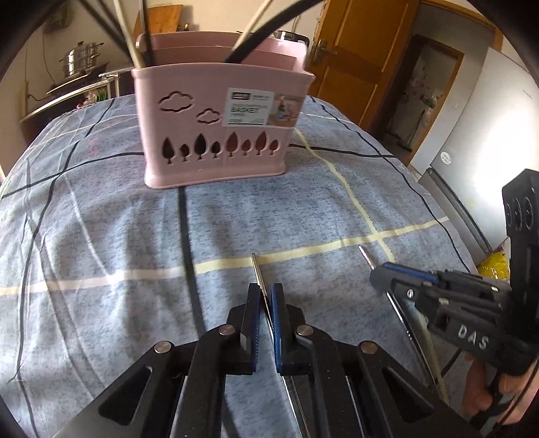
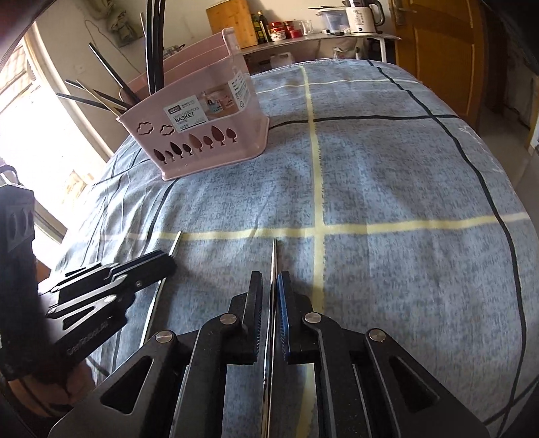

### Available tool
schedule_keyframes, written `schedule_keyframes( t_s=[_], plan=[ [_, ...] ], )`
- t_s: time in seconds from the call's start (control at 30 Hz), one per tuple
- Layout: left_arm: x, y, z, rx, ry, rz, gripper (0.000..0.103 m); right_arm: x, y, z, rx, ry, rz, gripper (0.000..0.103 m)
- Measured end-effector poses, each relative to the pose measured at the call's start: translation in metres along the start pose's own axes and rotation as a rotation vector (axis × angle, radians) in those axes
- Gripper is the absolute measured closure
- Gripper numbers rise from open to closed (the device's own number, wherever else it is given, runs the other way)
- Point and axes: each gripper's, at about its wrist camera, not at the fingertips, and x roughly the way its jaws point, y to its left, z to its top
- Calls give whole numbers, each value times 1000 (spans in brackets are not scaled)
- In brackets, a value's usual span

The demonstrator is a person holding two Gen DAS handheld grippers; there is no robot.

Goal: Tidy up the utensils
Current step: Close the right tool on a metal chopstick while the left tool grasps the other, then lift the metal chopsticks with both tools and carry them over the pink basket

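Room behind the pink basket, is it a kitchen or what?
Probably a home kitchen or dining room. A steel steamer pot sits on a stove-like stand, a shelf holds a white kettle and sauce bottles, and a grey fridge stands beside the cloth-covered table.

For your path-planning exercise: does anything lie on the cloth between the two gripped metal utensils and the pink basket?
Nothing visible does. Between the left gripper, the right gripper and the pink basket lies only bare checked cloth.

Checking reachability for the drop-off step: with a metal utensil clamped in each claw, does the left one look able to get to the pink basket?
Probably yes. The left claw, shut on a metal utensil, faces the pink basket across bare tablecloth. The right claw sits off to the side, not between them.
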Motion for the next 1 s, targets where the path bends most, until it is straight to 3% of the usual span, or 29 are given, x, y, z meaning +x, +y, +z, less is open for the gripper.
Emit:
schedule_keyframes(
  t_s=[0.27,0.77,1.0],
  plan=[
    [1,9,9,-40,33,-12,97,10,5,12,-43,26,-24,94],
    [15,-1,27,0,51,23,99,14,7,20,-72,44,-28,99],
    [-20,1,41,-1,-29,-3,100,-11,11,30,-67,-19,8,99]
  ],
)
